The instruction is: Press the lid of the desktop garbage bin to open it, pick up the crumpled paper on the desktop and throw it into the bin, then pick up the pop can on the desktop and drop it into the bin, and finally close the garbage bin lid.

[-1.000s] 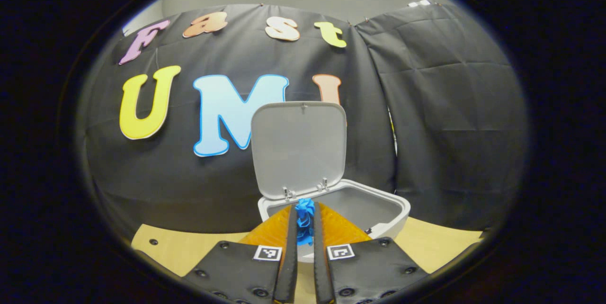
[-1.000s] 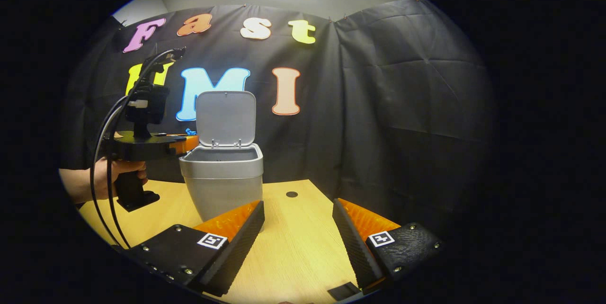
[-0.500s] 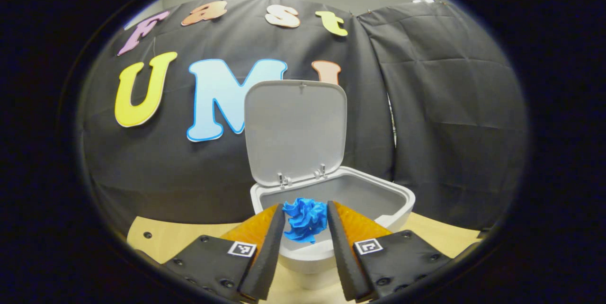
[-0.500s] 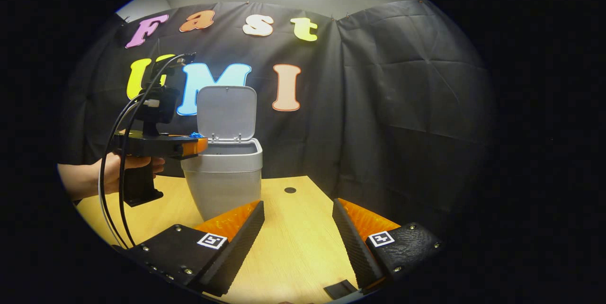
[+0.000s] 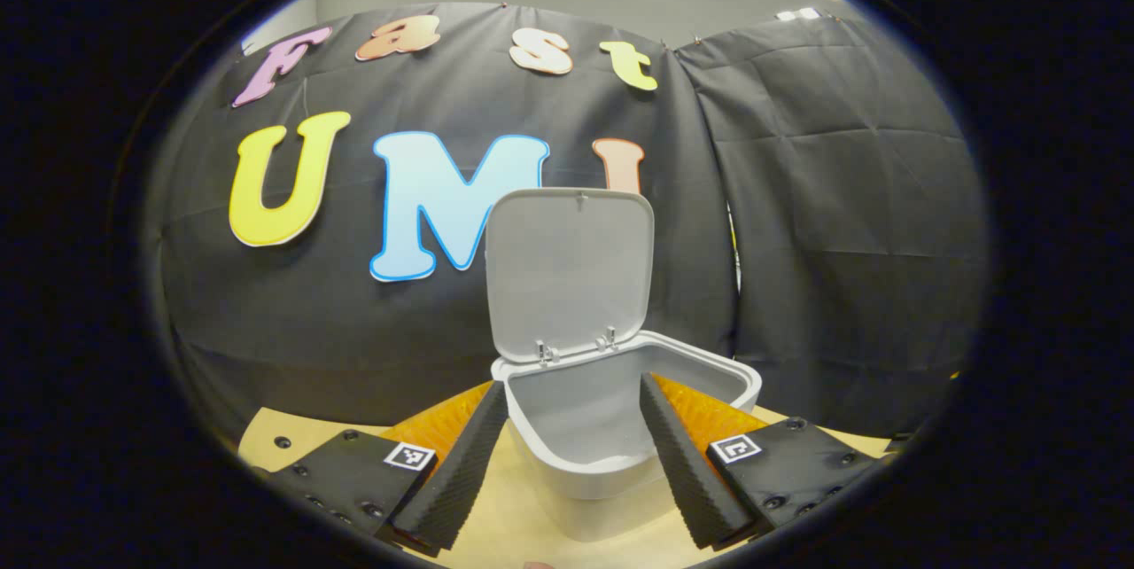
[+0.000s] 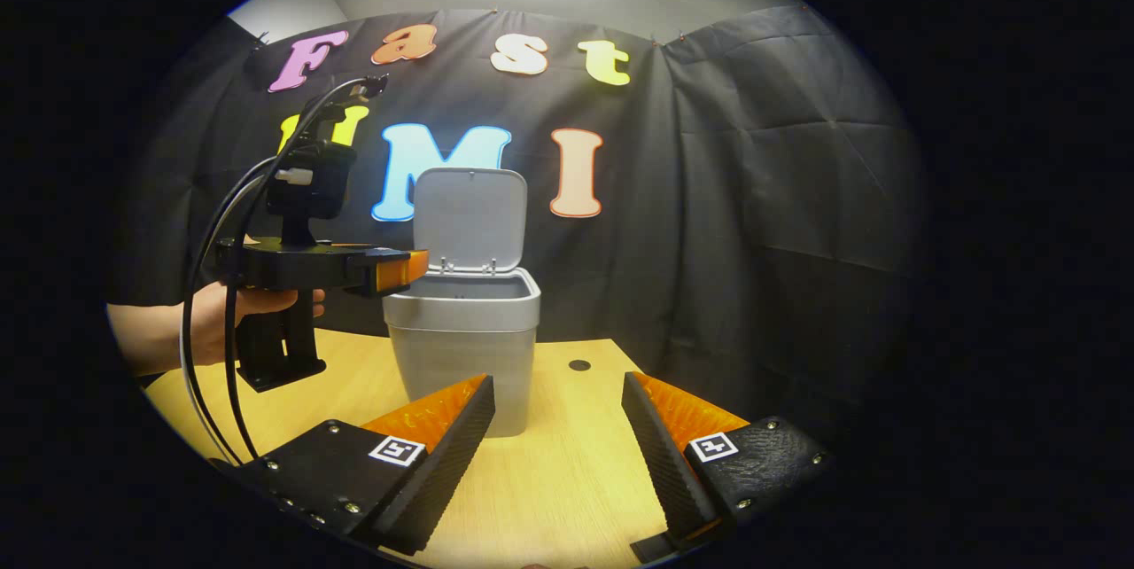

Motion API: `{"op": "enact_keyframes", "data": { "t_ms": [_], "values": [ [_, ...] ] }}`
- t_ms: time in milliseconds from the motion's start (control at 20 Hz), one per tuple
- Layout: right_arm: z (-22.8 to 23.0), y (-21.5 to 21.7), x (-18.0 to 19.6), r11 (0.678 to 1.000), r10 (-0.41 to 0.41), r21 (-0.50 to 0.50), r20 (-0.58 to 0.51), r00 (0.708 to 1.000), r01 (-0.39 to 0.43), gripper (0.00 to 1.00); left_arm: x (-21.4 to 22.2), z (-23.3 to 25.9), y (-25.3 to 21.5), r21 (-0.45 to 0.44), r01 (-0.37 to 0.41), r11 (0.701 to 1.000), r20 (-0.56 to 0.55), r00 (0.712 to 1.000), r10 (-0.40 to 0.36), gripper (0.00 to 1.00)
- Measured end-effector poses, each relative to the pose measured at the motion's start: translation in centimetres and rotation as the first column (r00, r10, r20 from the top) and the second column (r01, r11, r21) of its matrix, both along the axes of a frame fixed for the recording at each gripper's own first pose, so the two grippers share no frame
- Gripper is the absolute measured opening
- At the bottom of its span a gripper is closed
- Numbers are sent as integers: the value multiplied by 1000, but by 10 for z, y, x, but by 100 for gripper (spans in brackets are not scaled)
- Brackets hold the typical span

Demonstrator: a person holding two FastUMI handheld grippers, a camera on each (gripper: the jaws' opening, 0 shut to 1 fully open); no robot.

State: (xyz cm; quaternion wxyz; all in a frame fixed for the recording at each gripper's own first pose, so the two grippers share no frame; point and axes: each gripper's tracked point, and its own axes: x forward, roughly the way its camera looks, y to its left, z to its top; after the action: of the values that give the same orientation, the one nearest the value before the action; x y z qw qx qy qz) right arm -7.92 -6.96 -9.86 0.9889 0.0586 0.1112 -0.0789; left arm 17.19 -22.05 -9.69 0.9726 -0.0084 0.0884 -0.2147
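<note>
Left gripper (image 5: 574, 454) is held level above the front-left rim of the garbage bin (image 5: 620, 463), fingers spread wide with nothing between them; the bin's open mouth is framed between the two fingers in the left gripper view. From the right gripper view the same left gripper (image 6: 403, 269) is seen side-on, extended horizontally with its tips just over the bin's (image 6: 465, 347) near-left rim, gripped from below by a hand (image 6: 217, 316) wrapped around the pistol-style handle, forearm coming in from the left edge; cables (image 6: 208, 285) are looped from the top of the unit down past the wrist. Lid (image 5: 571, 272) is stood upright on its rear hinges, bin fully open; interior is seen as bare grey wall in the left gripper view, the bottom is hidden, so the crumpled paper cannot be located. Right gripper (image 6: 558, 445) is held low over the wooden desktop (image 6: 567, 489), released, fingers wide apart and empty, pointed at the bin from well in front of it. Bin is stood on the desktop near the black cloth wall (image 6: 753, 223).
</note>
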Motion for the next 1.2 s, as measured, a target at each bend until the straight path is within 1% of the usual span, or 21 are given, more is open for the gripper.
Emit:
{"op": "enact_keyframes", "data": {
  "t_ms": [150, 350, 650, 750, 800, 1000, 1100, 1200],
  "values": [
    [0, 18, 10, 998, 56, 6, 16, 998, -56, 93, -15, 10, 20, -15, -23, 1000, 22, 999, 23, 100],
    [-2, 55, 14, 988, 152, 18, 15, 988, -152, 94, -36, 17, 56, -40, -81, 996, 32, 996, 82, 100],
    [-14, 115, 26, 948, 315, 46, 2, 949, -315, 95, -61, 21, 115, -24, -172, 985, 37, 984, 172, 100],
    [-23, 139, 26, 925, 375, 66, -12, 927, -373, 95, -71, 21, 131, -16, -199, 980, 37, 979, 199, 100],
    [-30, 150, 27, 912, 406, 74, -27, 913, -403, 95, -76, 20, 138, -14, -211, 977, 35, 977, 211, 93],
    [-57, 189, 22, 859, 510, 89, -83, 856, -504, 95, -91, 15, 163, -7, -251, 968, 14, 968, 251, 96],
    [-70, 204, 21, 837, 546, 109, -106, 831, -536, 95, -96, 13, 172, -9, -268, 963, 3, 963, 268, 98],
    [-86, 214, 22, 822, 569, 125, -140, 810, -556, 95, -102, 10, 179, -6, -281, 960, -7, 960, 281, 100]
  ]
}}
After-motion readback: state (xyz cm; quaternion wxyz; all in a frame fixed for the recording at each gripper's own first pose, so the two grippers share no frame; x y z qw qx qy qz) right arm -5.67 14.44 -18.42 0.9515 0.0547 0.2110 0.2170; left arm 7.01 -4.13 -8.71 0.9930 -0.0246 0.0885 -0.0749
